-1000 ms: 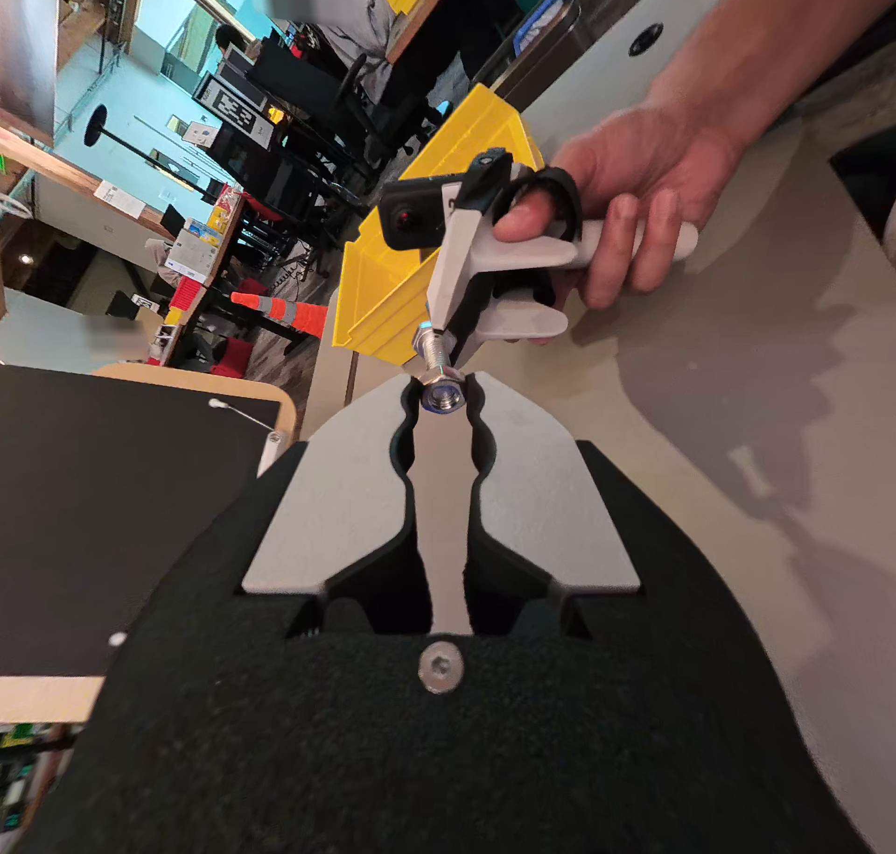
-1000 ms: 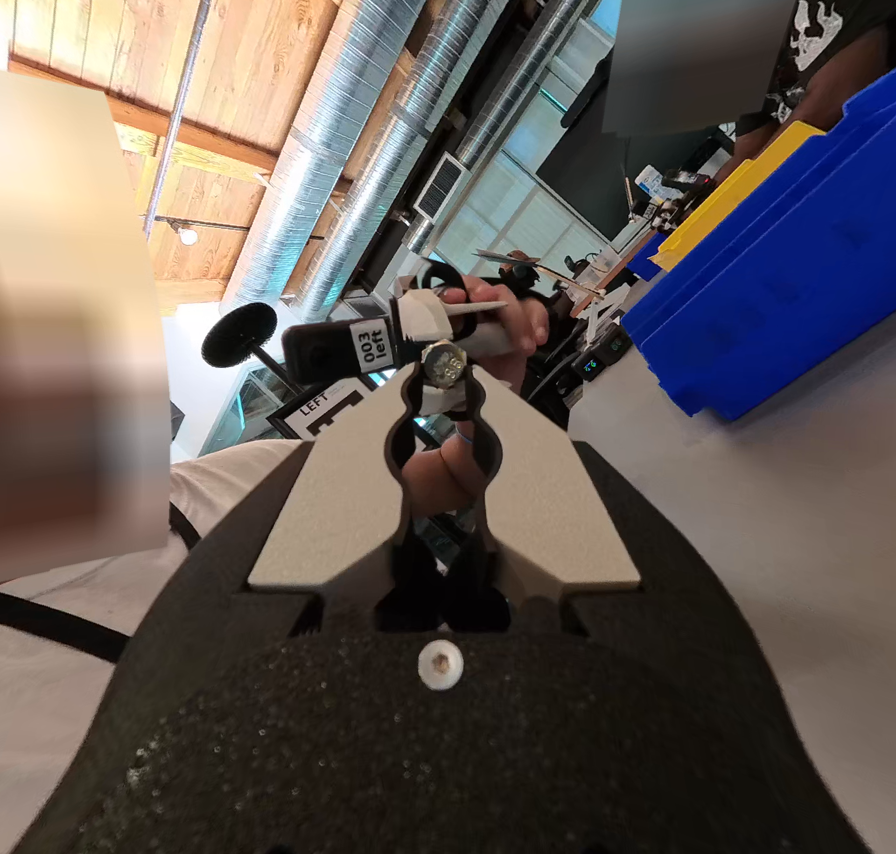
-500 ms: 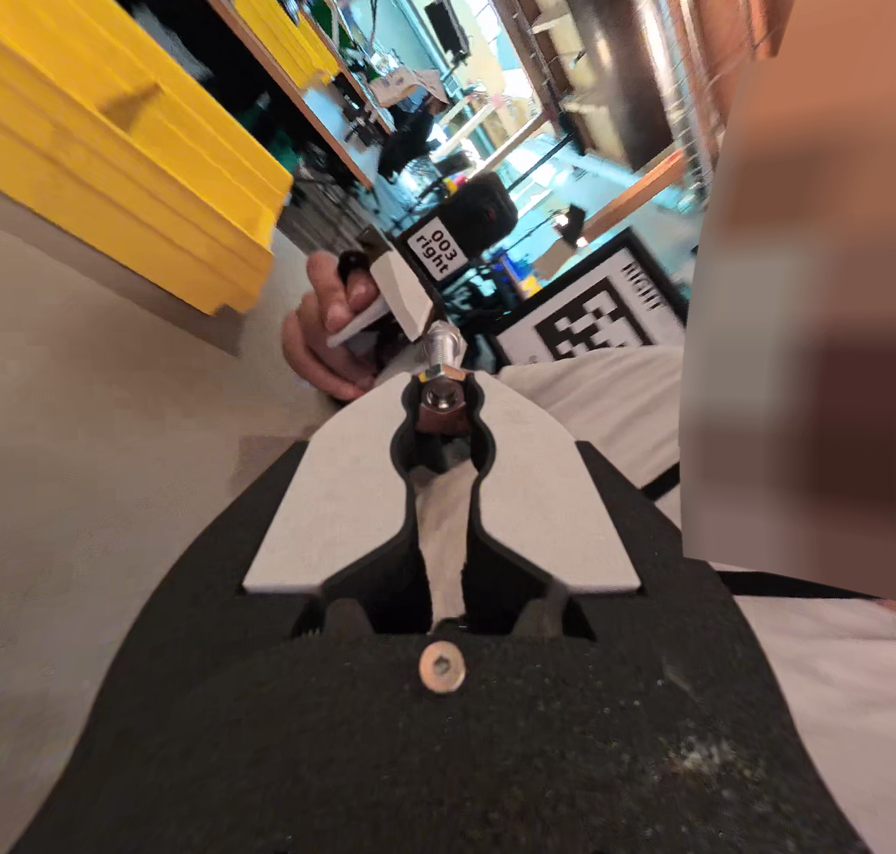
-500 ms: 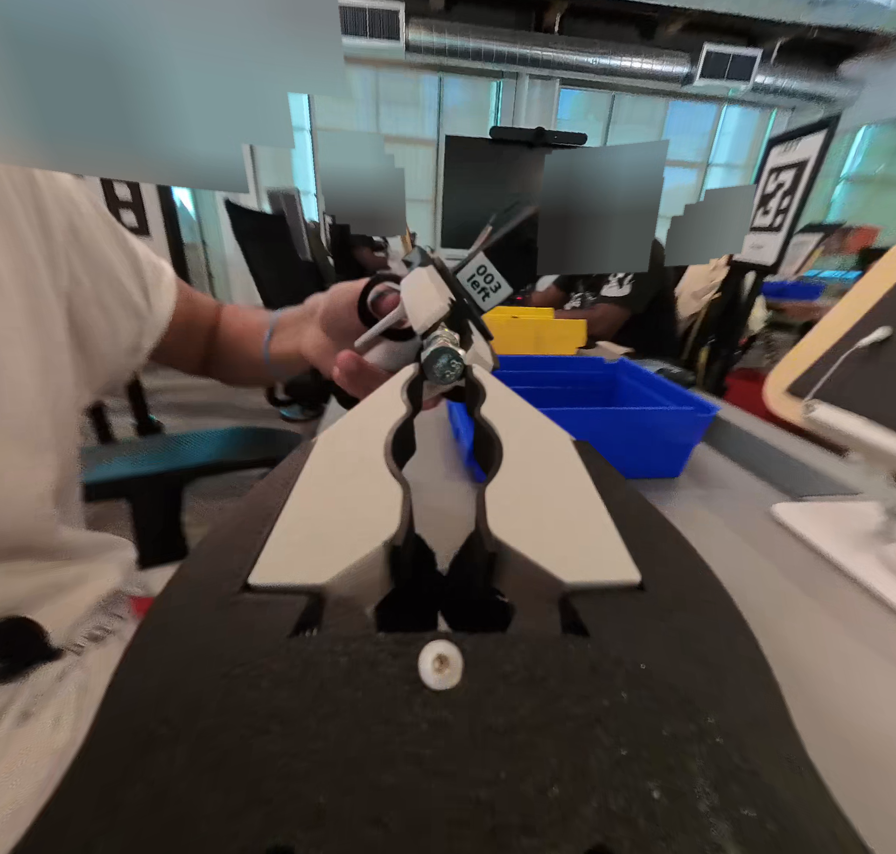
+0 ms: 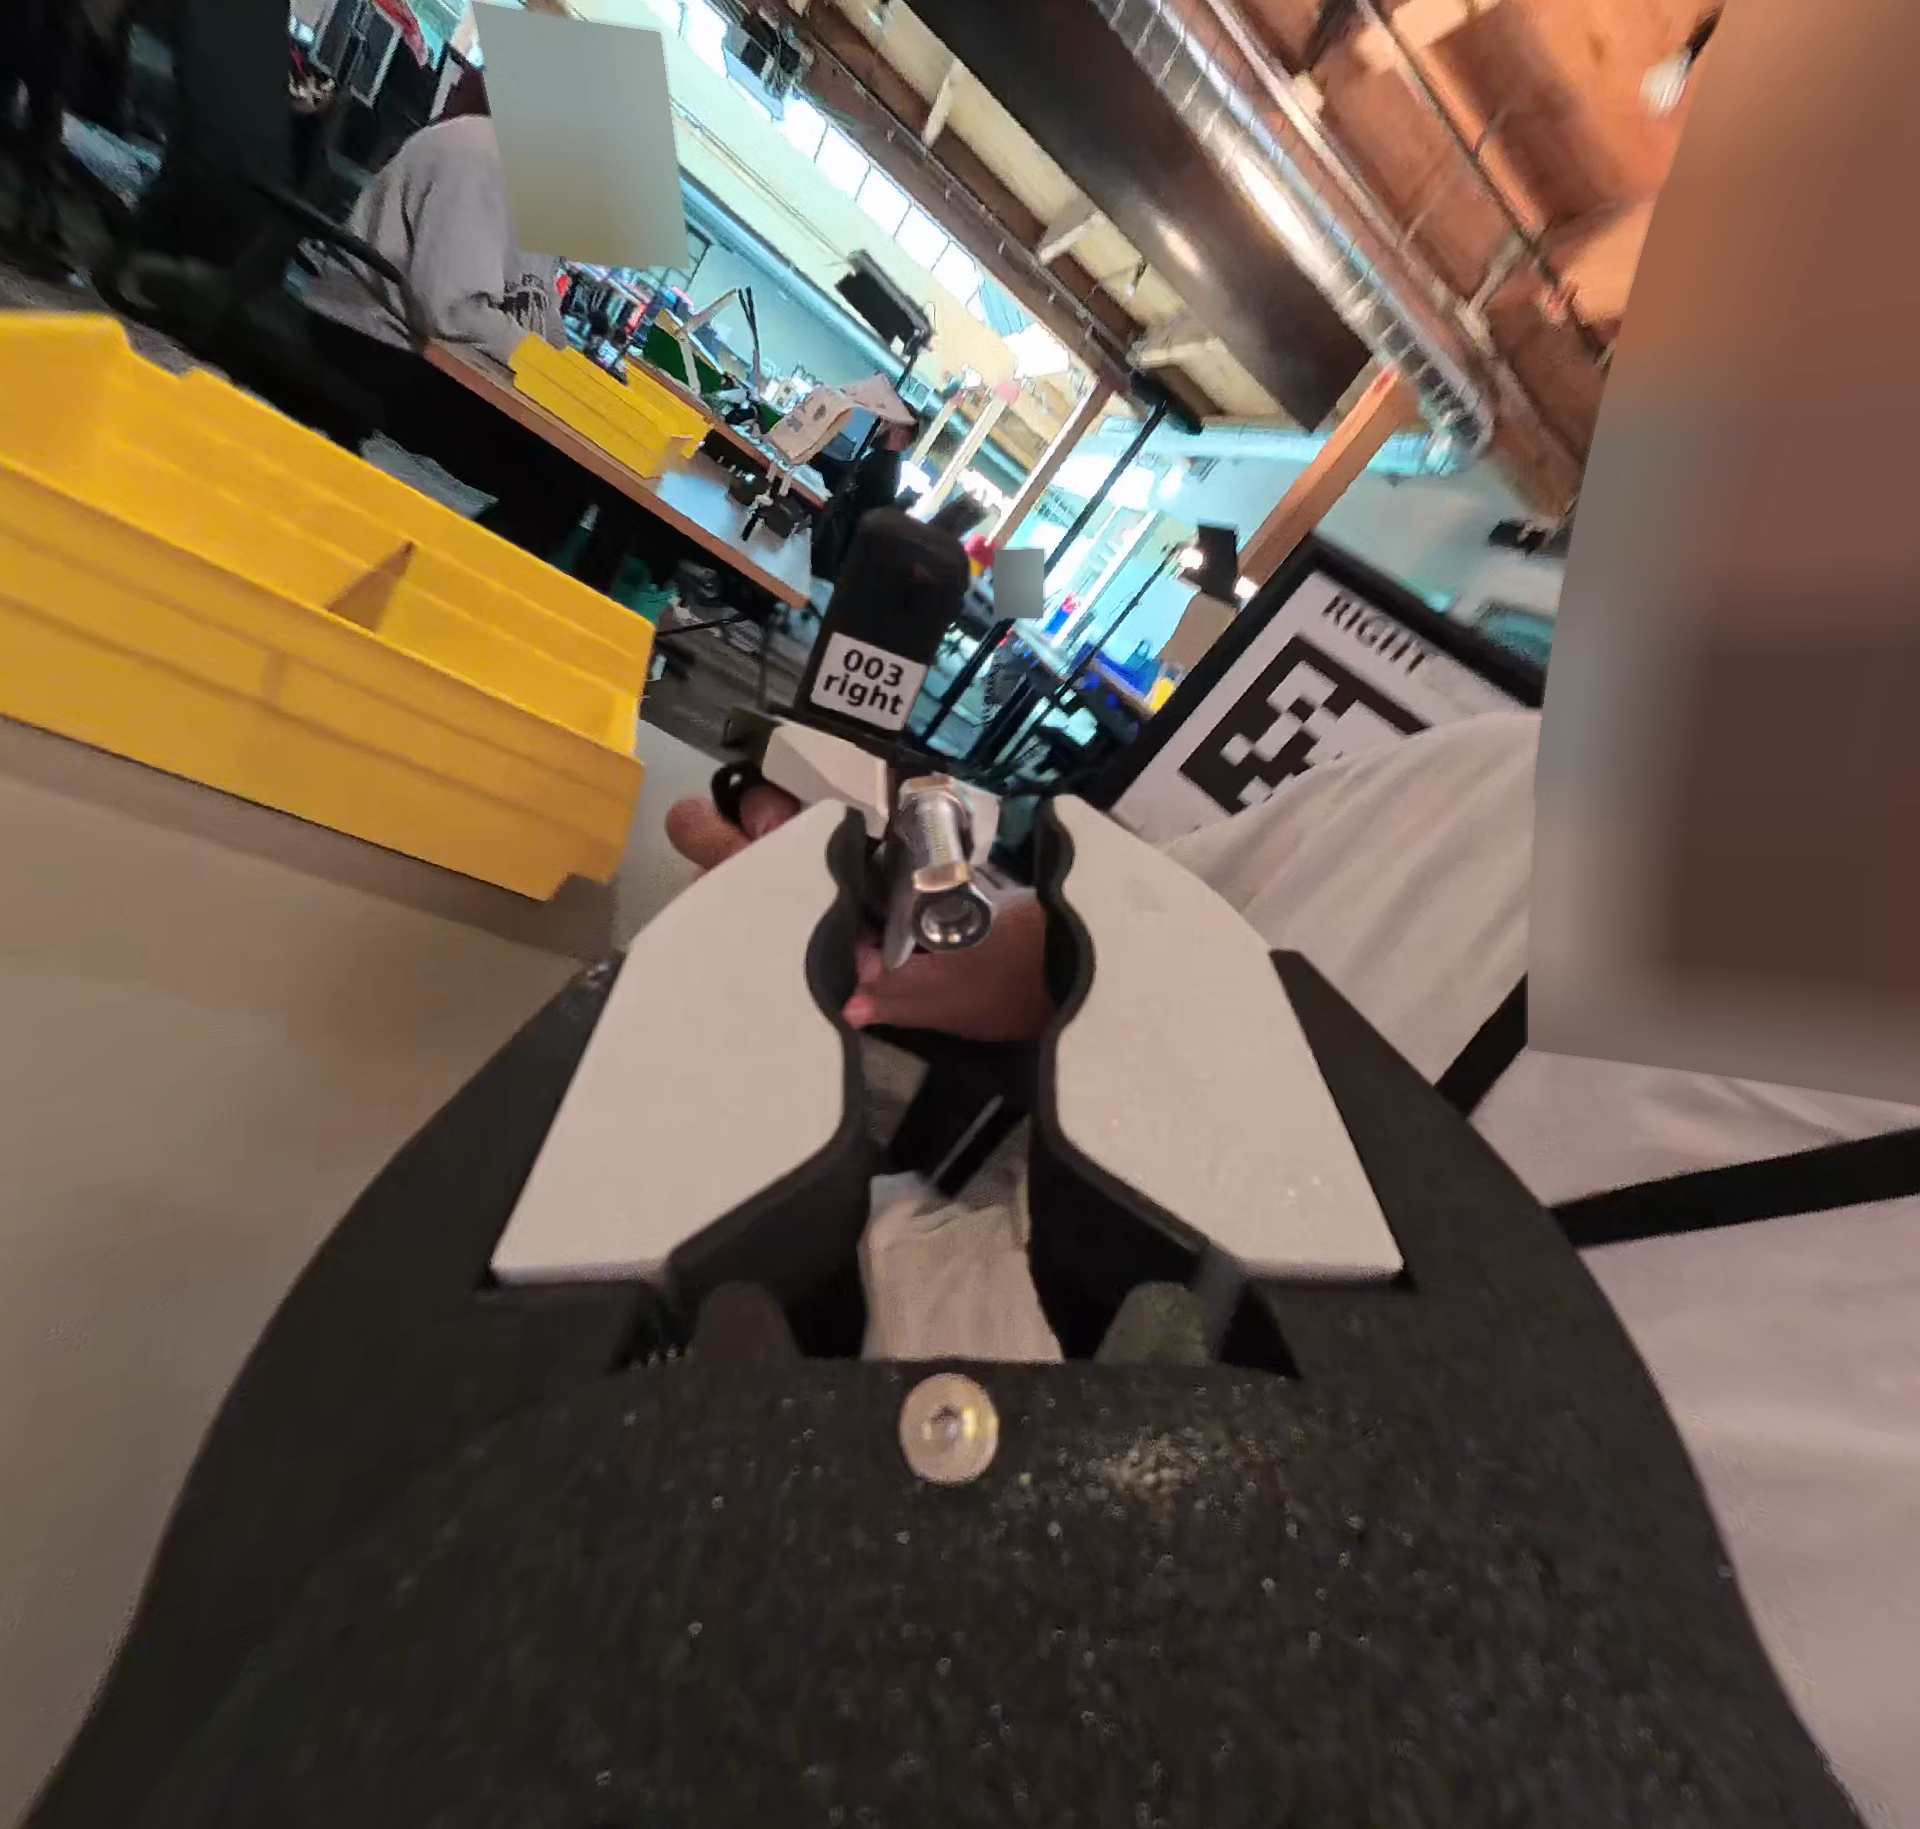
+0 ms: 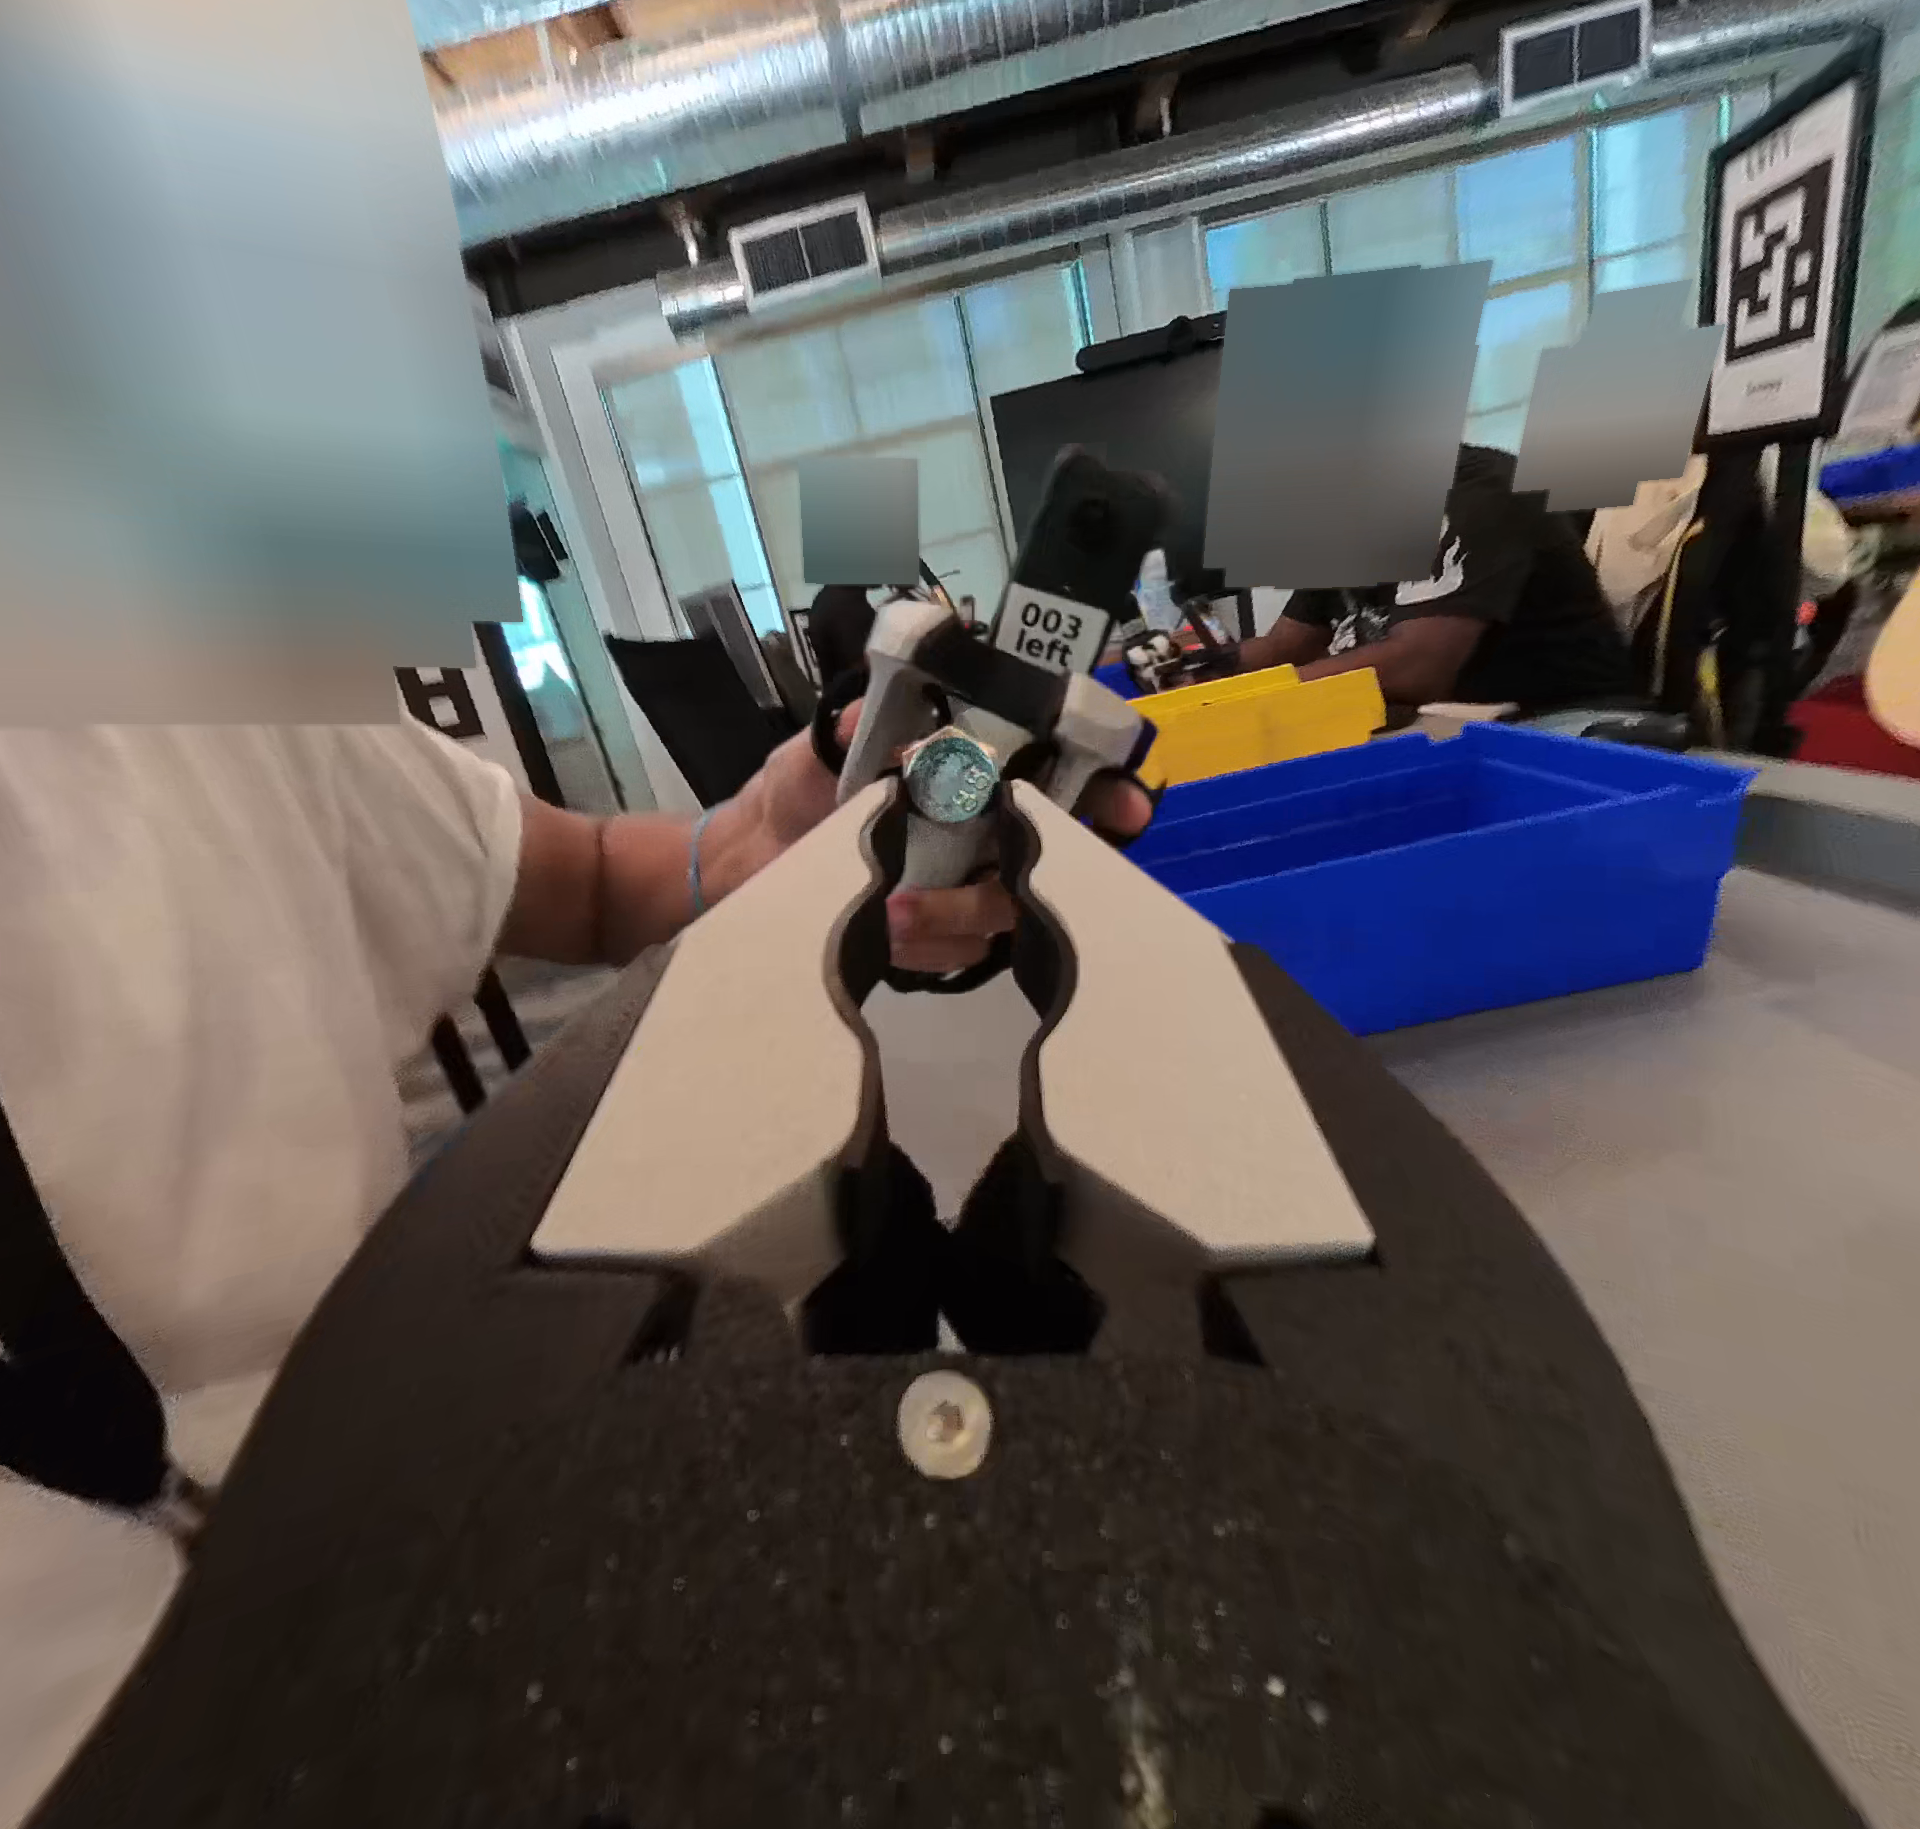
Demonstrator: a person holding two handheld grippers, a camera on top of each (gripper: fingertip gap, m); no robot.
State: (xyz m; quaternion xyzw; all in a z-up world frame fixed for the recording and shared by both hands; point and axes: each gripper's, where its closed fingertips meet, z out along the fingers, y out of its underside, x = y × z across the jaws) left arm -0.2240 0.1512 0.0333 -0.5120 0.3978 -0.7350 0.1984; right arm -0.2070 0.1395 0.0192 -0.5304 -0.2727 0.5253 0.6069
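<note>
In the left wrist view my left gripper is open, its pads standing clear on both sides of a silver bolt with a nut near its threaded end. The bolt points toward this camera and is held at its head by my right gripper, farther off in a hand. In the right wrist view my right gripper is shut on the bolt's hexagonal head. Beyond it the left gripper, held in a hand, faces this camera with its fingers spread apart.
Stacked yellow bins stand on the grey table to the left. A blue bin and a yellow bin stand on the table to the right. A person in a white shirt holds both grippers; other people sit behind.
My left gripper was shut on the nut in both earlier frames and has opened, so the nut stays on the bolt. Both grippers have turned; the right stays shut on the bolt's head.
</note>
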